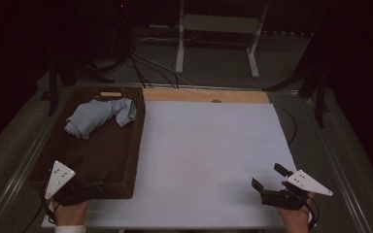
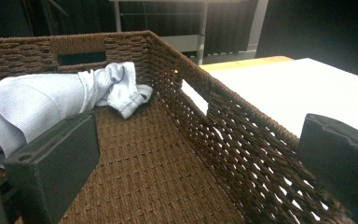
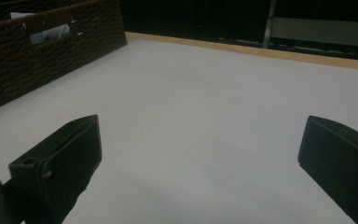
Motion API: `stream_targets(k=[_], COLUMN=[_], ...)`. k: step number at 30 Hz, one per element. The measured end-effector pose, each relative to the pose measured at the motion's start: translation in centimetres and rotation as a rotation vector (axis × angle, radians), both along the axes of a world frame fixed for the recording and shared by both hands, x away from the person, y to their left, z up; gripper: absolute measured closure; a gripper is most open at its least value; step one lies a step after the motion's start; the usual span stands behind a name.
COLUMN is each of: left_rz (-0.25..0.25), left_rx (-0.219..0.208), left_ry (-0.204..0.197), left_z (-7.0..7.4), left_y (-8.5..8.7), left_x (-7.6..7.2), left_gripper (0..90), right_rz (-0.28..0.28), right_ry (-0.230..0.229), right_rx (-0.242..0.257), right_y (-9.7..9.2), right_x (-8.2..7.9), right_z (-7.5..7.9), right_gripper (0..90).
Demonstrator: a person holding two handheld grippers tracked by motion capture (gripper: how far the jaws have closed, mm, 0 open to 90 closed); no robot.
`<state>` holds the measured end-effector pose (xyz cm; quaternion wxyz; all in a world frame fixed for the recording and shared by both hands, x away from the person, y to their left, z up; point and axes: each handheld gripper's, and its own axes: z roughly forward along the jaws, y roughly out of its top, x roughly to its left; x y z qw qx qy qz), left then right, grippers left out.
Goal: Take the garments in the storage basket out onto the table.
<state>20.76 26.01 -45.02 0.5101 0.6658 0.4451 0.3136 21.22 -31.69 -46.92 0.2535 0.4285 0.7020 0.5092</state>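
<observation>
A brown woven basket [image 1: 121, 160] stands on the left of the white table top [image 1: 209, 155]. A crumpled grey-blue cloth [image 1: 99, 115] lies at the basket's far end. My left gripper [image 1: 93, 171] hovers open over the basket's near right corner. In the left gripper view, the left gripper [image 2: 196, 168] has one jaw inside the basket [image 2: 242, 135] and the other outside its side wall, neither pressing on it; the cloth [image 2: 37, 102] lies ahead. My right gripper [image 1: 269, 176] stands open above the bare table at the near right, with nothing between the jaws of the right gripper [image 3: 200, 168].
A wooden strip [image 1: 204, 95] runs along the table's far edge. Beyond it on the floor are a white frame stand [image 1: 218, 24] and dark cables [image 1: 145, 70]. In the right gripper view the basket [image 3: 42, 51] sits at the far left, the cloth [image 3: 51, 32] showing through its handle hole.
</observation>
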Motion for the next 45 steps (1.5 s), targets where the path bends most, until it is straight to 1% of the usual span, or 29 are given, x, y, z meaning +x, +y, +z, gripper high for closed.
stream_targets(k=[2,5,7,8,12,13,14,15,17,18,19,20,21,22,24,26,27,28,31,33,37,41,45], left_rz=[0.000,0.000,0.000,0.005,0.009,0.006,0.006,0.005,0.006,0.009,0.009,0.009,0.003,0.003,-0.011,-0.017,-0.012,-0.016,-0.020,-0.027,-0.031,-0.038,-0.042], left_rx=[0.000,-0.001,-0.008,-0.011,-0.011,-0.019,-0.019,-0.019,-0.010,0.010,0.021,0.021,0.024,0.024,0.026,0.035,0.038,0.032,0.044,0.038,0.052,0.062,0.072], left_ry=[-0.001,0.003,-0.001,0.002,0.011,0.015,0.015,0.017,0.018,0.012,0.006,0.006,-0.009,-0.009,-0.024,-0.036,-0.036,-0.023,0.004,0.005,0.006,0.018,0.021], left_z=[0.0,0.0,0.0,0.0,0.1,0.2,0.2,0.2,0.3,0.4,0.6,0.6,1.0,1.0,1.4,1.9,2.4,2.8,3.6,4.0,4.6,5.2,5.5], left_y=[0.0,0.0,0.0,0.0,0.0,0.1,0.1,0.1,0.1,0.0,0.0,0.0,0.0,0.0,0.0,0.0,0.0,0.1,0.1,0.1,0.2,0.2,0.1], left_x=[0.0,0.0,0.0,0.0,0.1,0.1,0.1,0.1,0.1,0.1,0.1,0.1,0.0,0.0,0.0,-0.1,-0.1,0.0,0.2,0.3,0.8,1.2,1.6], left_gripper=[0.3,0.3,0.3,0.3,0.3,0.3,0.3,0.3,0.3,0.3,0.4,0.4,0.4,0.4,0.5,0.4,0.5,0.4,0.4,0.4,0.3,0.3,0.2], right_rz=[-0.001,0.000,-0.005,-0.006,-0.009,-0.005,-0.005,-0.010,-0.012,-0.014,-0.014,-0.014,-0.014,-0.014,-0.010,-0.007,-0.004,-0.004,-0.009,-0.011,-0.009,-0.007,-0.005], right_ry=[-0.003,0.004,0.029,0.031,0.028,0.032,0.032,0.030,0.022,0.019,0.019,0.022,0.022,0.020,0.023,0.023,0.023,0.021,0.023,0.029,0.039,0.038,0.035], right_rx=[-0.012,-0.013,-0.014,-0.014,-0.020,-0.022,-0.022,-0.032,-0.030,-0.028,-0.029,-0.030,-0.029,-0.029,-0.029,-0.037,-0.042,-0.042,-0.038,-0.031,-0.034,-0.038,-0.038], right_y=[0.0,-0.1,-0.2,-0.3,-0.2,-0.1,-0.1,-0.1,-0.1,-0.1,-0.1,-0.1,-0.1,-0.1,0.0,0.1,0.1,0.2,0.1,0.1,0.1,0.3,0.4], right_x=[0.0,0.1,0.3,0.4,0.3,0.3,0.3,0.3,0.2,0.2,0.2,0.2,0.2,0.2,0.1,0.1,0.1,0.1,0.1,0.2,0.4,0.4,0.4], right_z=[0.0,0.0,-0.2,-0.2,-0.1,-0.1,-0.1,-0.2,-0.1,-0.1,-0.1,-0.1,-0.1,-0.1,-0.1,-0.1,-0.2,-0.2,-0.2,-0.2,-0.3,-0.3,-0.4], right_gripper=[0.0,0.0,0.0,0.0,0.0,0.0,0.0,0.0,0.0,0.0,0.0,0.0,0.0,0.0,0.0,0.0,0.0,0.0,0.0,0.0,0.0,0.0,0.0])
